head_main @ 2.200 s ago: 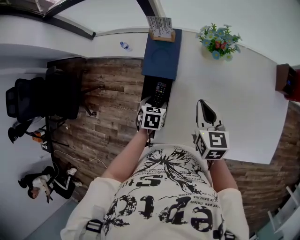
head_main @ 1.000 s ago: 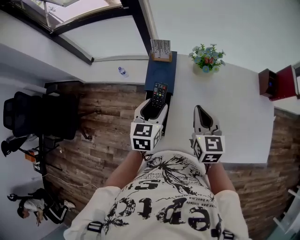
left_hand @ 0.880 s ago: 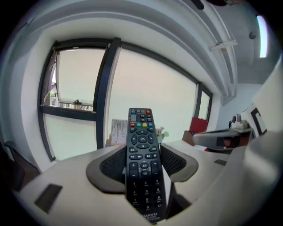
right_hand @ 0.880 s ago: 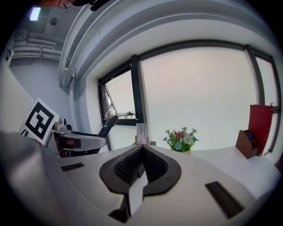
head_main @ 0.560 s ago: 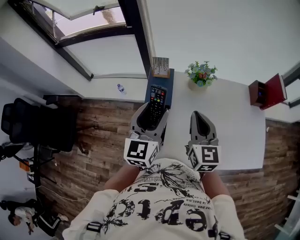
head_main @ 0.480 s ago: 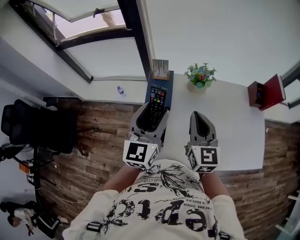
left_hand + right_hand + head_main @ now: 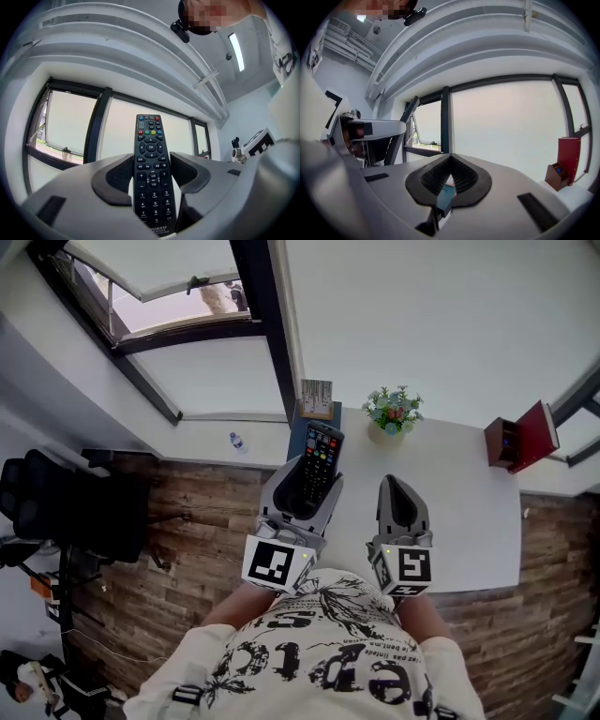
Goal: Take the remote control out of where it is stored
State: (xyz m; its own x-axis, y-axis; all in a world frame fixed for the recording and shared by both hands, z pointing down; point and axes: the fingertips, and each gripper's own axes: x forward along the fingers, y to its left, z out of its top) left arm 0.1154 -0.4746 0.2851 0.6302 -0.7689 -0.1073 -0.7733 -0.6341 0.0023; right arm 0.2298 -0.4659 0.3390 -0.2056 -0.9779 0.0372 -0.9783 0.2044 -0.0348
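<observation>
Two tools here: left tool [image 7: 313,476] is clamped on the black remote [image 7: 321,450], holding it in the air over the white desk's [image 7: 464,512] left end, while right tool [image 7: 395,486] is pinched closed, empty.

Daylight bright, source: window [image 7: 178,306]. Panes blown out to near white in both gripper views, little detail beyond glass. Ceiling strip lamp [image 7: 236,45] up right of window adds small glare. Remote control [image 7: 151,159] in front of window sharp, keys legible, evenly lit. Grey foreground below window soft, out of focus. Shadows faint. Strong fisheye bend: window frames curve, black vignette at corners of gripper views. Head view crisp, no motion blur.
</observation>
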